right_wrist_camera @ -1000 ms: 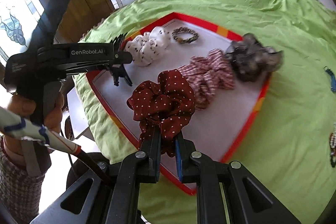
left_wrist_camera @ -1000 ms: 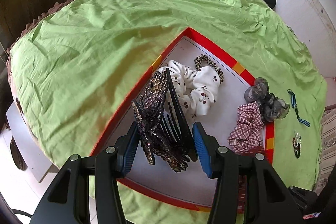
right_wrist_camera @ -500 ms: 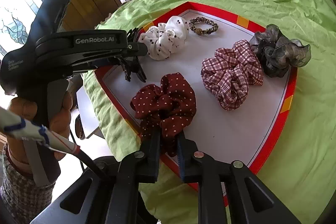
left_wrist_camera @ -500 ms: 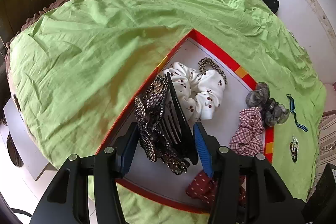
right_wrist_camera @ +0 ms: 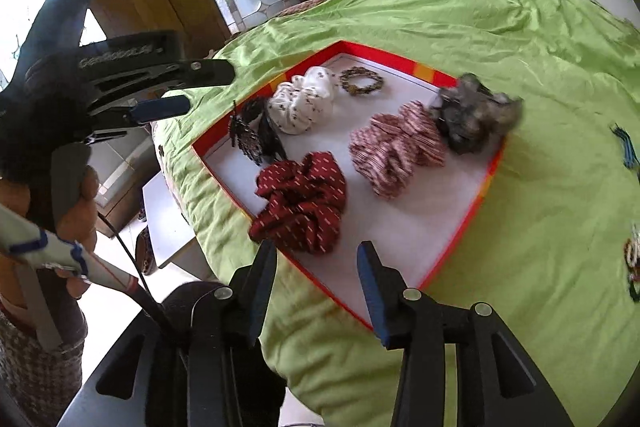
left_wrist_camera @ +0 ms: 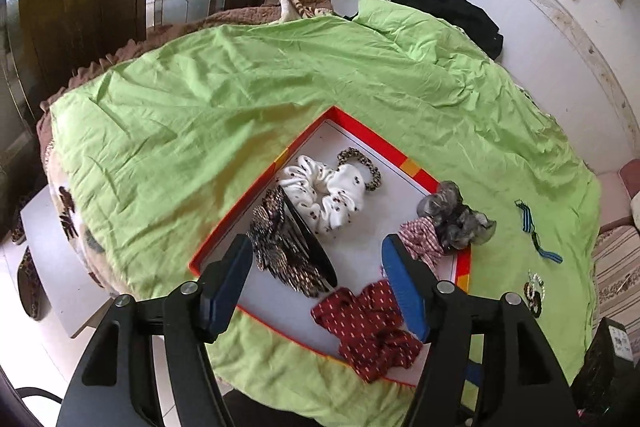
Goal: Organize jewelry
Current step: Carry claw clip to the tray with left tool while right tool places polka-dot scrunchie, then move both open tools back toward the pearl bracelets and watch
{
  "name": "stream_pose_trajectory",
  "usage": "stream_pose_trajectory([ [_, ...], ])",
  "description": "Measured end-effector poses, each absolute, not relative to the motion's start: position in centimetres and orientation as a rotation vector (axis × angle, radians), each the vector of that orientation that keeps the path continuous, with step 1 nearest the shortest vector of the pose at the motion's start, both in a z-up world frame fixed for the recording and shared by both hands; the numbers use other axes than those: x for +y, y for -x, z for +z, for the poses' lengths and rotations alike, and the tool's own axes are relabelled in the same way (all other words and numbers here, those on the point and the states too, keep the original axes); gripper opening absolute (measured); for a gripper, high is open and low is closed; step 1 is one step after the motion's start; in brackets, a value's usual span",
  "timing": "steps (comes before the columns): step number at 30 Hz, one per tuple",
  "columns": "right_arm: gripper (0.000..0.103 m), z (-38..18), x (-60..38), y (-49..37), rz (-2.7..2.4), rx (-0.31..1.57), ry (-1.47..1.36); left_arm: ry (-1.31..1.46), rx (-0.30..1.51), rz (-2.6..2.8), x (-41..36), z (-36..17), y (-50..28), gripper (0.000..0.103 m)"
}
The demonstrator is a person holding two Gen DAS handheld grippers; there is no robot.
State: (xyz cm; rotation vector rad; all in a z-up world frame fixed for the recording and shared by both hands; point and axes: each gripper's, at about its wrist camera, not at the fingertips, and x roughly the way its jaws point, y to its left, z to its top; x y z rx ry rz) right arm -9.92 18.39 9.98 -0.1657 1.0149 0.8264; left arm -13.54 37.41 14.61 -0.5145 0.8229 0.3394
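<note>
A white tray with a red rim [left_wrist_camera: 400,183] [right_wrist_camera: 448,211] lies on a green cloth. In it lie a sparkly hair claw [left_wrist_camera: 288,251] [right_wrist_camera: 250,133], a white dotted scrunchie [left_wrist_camera: 328,191] [right_wrist_camera: 304,103], a leopard band [left_wrist_camera: 366,165] [right_wrist_camera: 361,79], a checked scrunchie [left_wrist_camera: 420,239] [right_wrist_camera: 396,151], a grey sheer scrunchie [left_wrist_camera: 456,219] [right_wrist_camera: 472,115] and a red dotted scrunchie [left_wrist_camera: 368,327] [right_wrist_camera: 304,203]. My left gripper [left_wrist_camera: 316,287] [right_wrist_camera: 168,99] is open above the claw. My right gripper [right_wrist_camera: 316,287] is open just behind the red scrunchie.
On the cloth right of the tray lie a blue striped band [left_wrist_camera: 532,227] [right_wrist_camera: 626,147] and a small beaded piece [left_wrist_camera: 534,291] [right_wrist_camera: 634,259]. Dark clothing [left_wrist_camera: 448,11] lies at the far edge. A grey low table [left_wrist_camera: 52,259] stands beside the bed.
Both grippers opened and drew back and up. The hair claw now lies in the tray, let go by the left. The red scrunchie lies in the tray, let go by the right.
</note>
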Motion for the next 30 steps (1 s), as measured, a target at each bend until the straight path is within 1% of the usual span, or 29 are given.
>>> stream_pose_trajectory([
  [9,0.045,9.6,9.2,10.2,0.699,1.032,0.072,0.429,0.853,0.299,32.2,15.4,13.9,0.066],
  [14,0.045,8.9,2.4,10.1,0.583,1.040,-0.010,0.385,0.874,0.245,28.6,15.8,13.1,0.066],
  [22,0.046,7.8,-8.6,9.8,0.378,1.036,-0.148,0.264,0.927,0.105,20.5,15.4,11.0,0.068],
  [30,0.046,6.8,-16.1,9.2,0.244,1.009,-0.270,0.146,1.010,-0.039,11.9,13.2,7.9,0.069],
])
